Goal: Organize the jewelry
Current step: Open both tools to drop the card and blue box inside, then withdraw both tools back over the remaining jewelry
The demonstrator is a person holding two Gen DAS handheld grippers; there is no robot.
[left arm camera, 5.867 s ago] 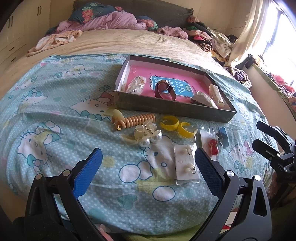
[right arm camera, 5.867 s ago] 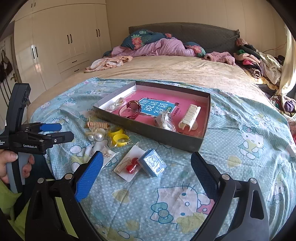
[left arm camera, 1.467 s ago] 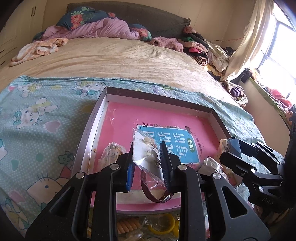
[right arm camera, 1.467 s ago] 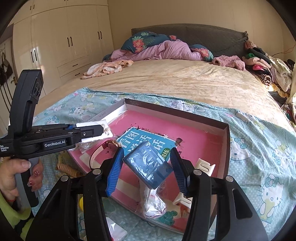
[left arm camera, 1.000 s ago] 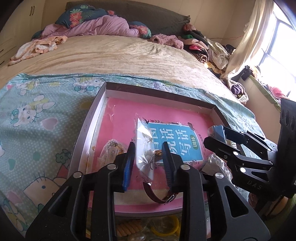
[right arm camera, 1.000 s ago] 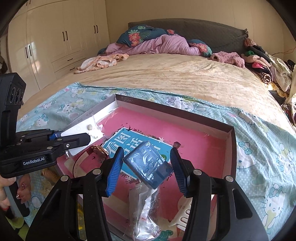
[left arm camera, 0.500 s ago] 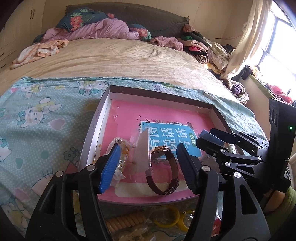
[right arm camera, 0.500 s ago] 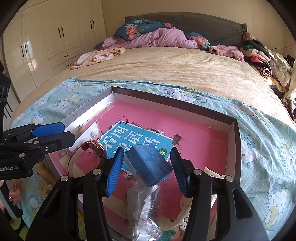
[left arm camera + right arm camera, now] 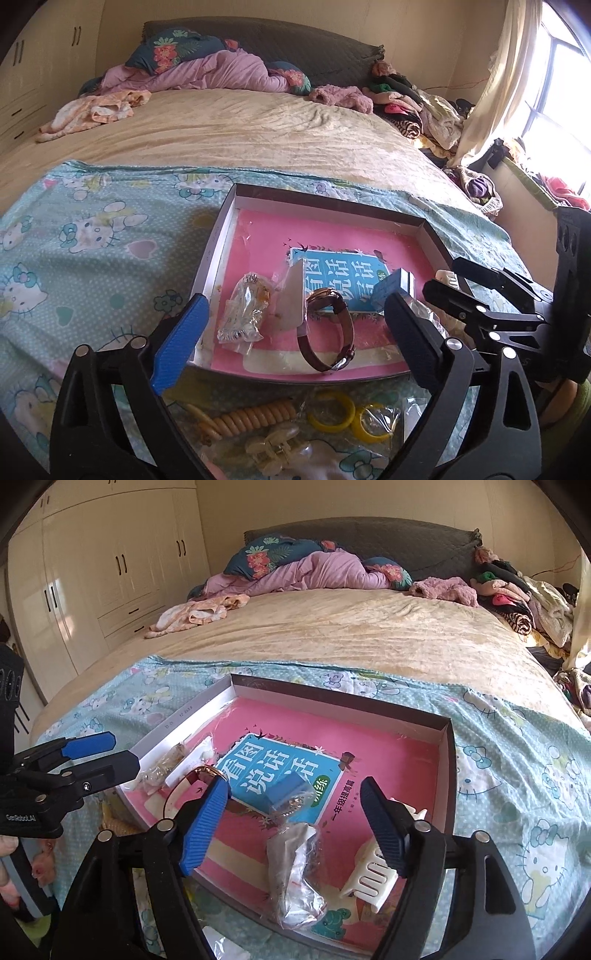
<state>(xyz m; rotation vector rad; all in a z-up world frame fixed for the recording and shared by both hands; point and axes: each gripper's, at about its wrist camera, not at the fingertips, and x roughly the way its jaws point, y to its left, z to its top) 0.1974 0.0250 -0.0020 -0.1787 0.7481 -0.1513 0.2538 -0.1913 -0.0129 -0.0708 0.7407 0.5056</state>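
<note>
"GenRobot.AI" in white on left hand-held gripper [image 9: 99, 757]. Large white Chinese characters "看图说话" on blue label of pink booklet [image 9: 280, 771] in box [image 9: 447, 760].

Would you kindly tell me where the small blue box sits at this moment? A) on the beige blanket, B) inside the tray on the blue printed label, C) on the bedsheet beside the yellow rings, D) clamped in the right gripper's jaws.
B: the small blue box lies free inside the tray on the blue printed label, ahead of the right gripper's wide-open jaws.
</note>
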